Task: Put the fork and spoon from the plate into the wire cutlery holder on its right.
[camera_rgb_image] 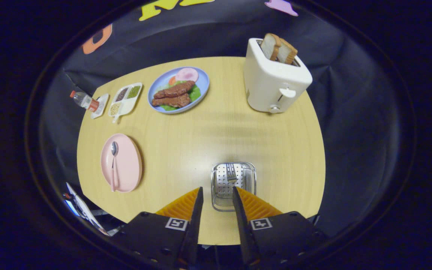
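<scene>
The gripper (218,197) hangs above the near part of the table (201,142), its fingers (195,204) spread apart with nothing between them but bare air. Just ahead of the fingertips sits the wire cutlery holder (233,185), its near rim showing in the gap between them. A fork (232,173) is already inside, tines lying over the perforated floor at the far end. So one piece looks done, and the judgement is that the spoon is what remains.

That spoon (113,165) lies on the pink plate (126,165), well off to the left of the holder, bowl pointing to the far side and the handle running back toward the near rim of the plate. To do this well, the person needs to swing the gripper left and come down over the handle, not the bowl, with the fingers straddling it crosswise. The handle is thin and lies flat on the plate, so a low, square approach should matter; a shallow pinch could let it slip or skate the plate along the table.

Farther back stand things to leave alone: a divided dish (125,99) and a small bottle (84,101) at the far left, a blue plate of food (203,80), and a white toaster (276,80) with bread in it on the far right.
</scene>
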